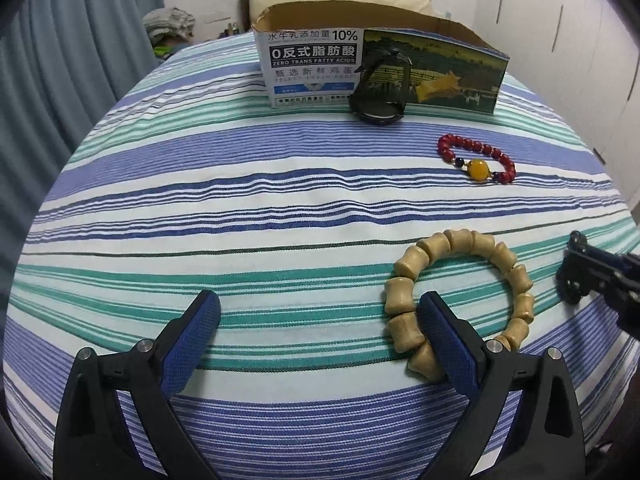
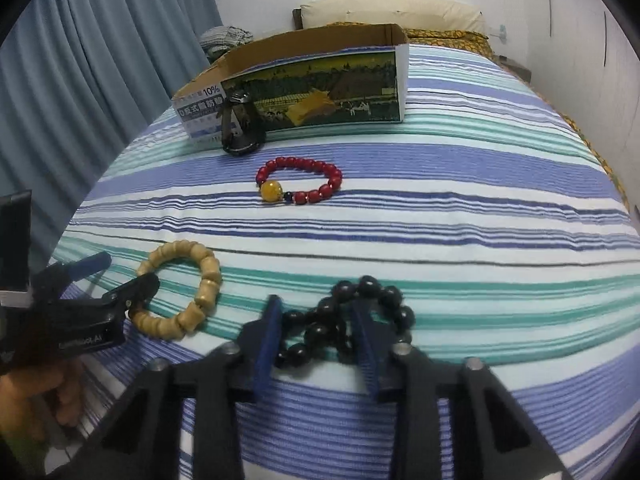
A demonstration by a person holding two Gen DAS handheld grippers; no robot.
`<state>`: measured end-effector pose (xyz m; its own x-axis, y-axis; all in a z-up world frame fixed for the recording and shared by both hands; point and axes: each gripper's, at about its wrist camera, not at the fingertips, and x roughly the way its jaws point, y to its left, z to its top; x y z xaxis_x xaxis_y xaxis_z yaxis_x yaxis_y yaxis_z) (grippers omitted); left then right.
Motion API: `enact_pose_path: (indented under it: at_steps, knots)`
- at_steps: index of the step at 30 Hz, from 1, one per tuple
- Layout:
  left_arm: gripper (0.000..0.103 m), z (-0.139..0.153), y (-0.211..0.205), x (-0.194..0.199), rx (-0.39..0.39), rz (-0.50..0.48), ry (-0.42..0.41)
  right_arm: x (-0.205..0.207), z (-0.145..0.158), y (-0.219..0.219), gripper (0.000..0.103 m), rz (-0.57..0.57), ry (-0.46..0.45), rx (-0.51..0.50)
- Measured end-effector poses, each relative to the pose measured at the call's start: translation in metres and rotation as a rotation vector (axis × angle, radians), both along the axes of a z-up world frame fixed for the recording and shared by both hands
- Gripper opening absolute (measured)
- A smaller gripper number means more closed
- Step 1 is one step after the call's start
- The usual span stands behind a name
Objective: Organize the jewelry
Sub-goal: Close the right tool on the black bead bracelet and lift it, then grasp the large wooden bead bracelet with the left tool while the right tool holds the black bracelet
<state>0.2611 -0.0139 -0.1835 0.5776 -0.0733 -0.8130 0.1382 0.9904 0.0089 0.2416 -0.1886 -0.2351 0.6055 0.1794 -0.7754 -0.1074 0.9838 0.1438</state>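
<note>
Black bead bracelet (image 2: 344, 320), bunched on the striped bedsheet (image 2: 480, 220), lies between the part-closed fingers of the right gripper (image 2: 318, 316), still apart. Left gripper (image 1: 320, 312), spread wide, has one finger inside the wooden bracelet (image 1: 460, 300) at 9 o'clock.

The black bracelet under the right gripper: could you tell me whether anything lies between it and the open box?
Yes. The red bracelet lies on the bedspread between the black bracelet and the box, and a watch leans against the box's front left. The right gripper straddles the black bracelet with nothing between.
</note>
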Motion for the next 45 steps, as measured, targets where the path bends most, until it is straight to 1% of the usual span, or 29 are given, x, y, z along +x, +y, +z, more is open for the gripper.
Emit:
enact_pose_path:
  at_steps: [1, 3, 6, 10, 13, 15, 16, 17, 19, 22, 24, 26, 27, 29, 33, 37, 38, 39, 40, 41, 42, 43, 44, 45]
  knots:
    - [0.100, 0.000, 0.000, 0.000, -0.001, 0.000, 0.000, -0.001, 0.003, -0.001, 0.012, 0.000, -0.011, -0.009]
    - [0.100, 0.000, 0.000, 0.000, -0.003, 0.000, 0.000, -0.008, 0.010, -0.007, 0.012, 0.001, -0.033, -0.010]
    - [0.100, 0.000, 0.000, -0.001, -0.003, 0.000, 0.000, -0.017, 0.016, -0.022, 0.012, -0.020, -0.037, -0.022]
    - [0.100, 0.000, 0.000, 0.000, -0.002, 0.000, 0.000, -0.034, 0.015, -0.057, 0.013, -0.107, -0.029, -0.055]
    - [0.101, -0.001, 0.000, 0.000, -0.001, -0.002, 0.002, -0.042, 0.006, -0.083, 0.013, -0.179, -0.003, -0.073]
    - [0.102, -0.001, 0.000, 0.001, -0.001, -0.006, 0.008, -0.046, 0.002, -0.096, 0.027, -0.211, 0.000, -0.054]
    - [0.102, -0.001, 0.000, 0.001, -0.001, -0.009, 0.011, -0.049, 0.002, -0.100, 0.043, -0.226, -0.008, -0.045]
    - [0.102, -0.001, -0.001, 0.001, 0.000, -0.010, 0.012, -0.052, 0.003, -0.103, 0.051, -0.240, -0.022, -0.043]
    - [0.102, -0.001, -0.001, 0.001, 0.002, -0.011, 0.015, -0.054, 0.004, -0.103, 0.052, -0.249, -0.046, -0.046]
    - [0.103, -0.002, -0.001, 0.001, 0.002, -0.004, 0.025, -0.046, 0.003, -0.096, 0.052, -0.211, -0.038, -0.064]
    - [0.103, -0.001, -0.002, 0.002, 0.002, 0.005, 0.043, -0.039, -0.001, -0.090, 0.052, -0.184, -0.046, -0.102]
    - [0.103, -0.001, -0.002, 0.003, 0.002, 0.010, 0.061, -0.031, -0.008, -0.086, 0.052, -0.172, -0.021, -0.145]
    - [0.103, -0.001, -0.002, 0.003, 0.003, 0.009, 0.064, -0.032, -0.008, -0.085, 0.052, -0.170, -0.042, -0.163]
    - [0.103, -0.001, -0.001, 0.004, 0.001, -0.004, 0.074, -0.030, -0.009, -0.081, 0.052, -0.169, -0.043, -0.194]
    - [0.103, -0.001, -0.001, -0.001, 0.003, -0.017, 0.066, -0.035, -0.009, -0.081, 0.052, -0.165, -0.062, -0.193]
    - [0.101, 0.000, -0.006, -0.006, 0.000, -0.035, 0.072, -0.038, -0.008, -0.080, 0.051, -0.176, -0.057, -0.200]
    - [0.100, 0.000, -0.010, -0.008, -0.005, -0.054, 0.071, -0.036, -0.008, -0.079, 0.047, -0.178, -0.055, -0.200]
    - [0.094, 0.001, -0.013, -0.011, 0.000, -0.068, 0.062, -0.036, -0.008, -0.078, 0.042, -0.172, -0.057, -0.196]
    - [0.089, 0.002, -0.015, -0.014, -0.001, -0.080, 0.052, -0.036, -0.008, -0.077, 0.030, -0.165, -0.060, -0.195]
    - [0.077, 0.004, -0.018, -0.018, -0.010, -0.096, 0.041, -0.036, -0.008, -0.077, 0.016, -0.159, -0.060, -0.198]
    - [0.060, 0.006, -0.020, -0.019, -0.015, -0.106, 0.038, -0.036, -0.007, -0.076, 0.012, -0.150, -0.056, -0.197]
    - [0.048, 0.008, -0.022, -0.021, -0.022, -0.119, 0.032, -0.035, -0.007, -0.076, 0.012, -0.148, -0.051, -0.193]
    - [0.019, 0.010, -0.023, -0.022, -0.030, -0.127, 0.027, -0.034, -0.006, -0.077, 0.012, -0.145, -0.044, -0.186]
    - [0.013, 0.011, -0.023, -0.021, -0.040, -0.129, 0.029, -0.034, -0.005, -0.077, 0.012, -0.140, -0.041, -0.175]
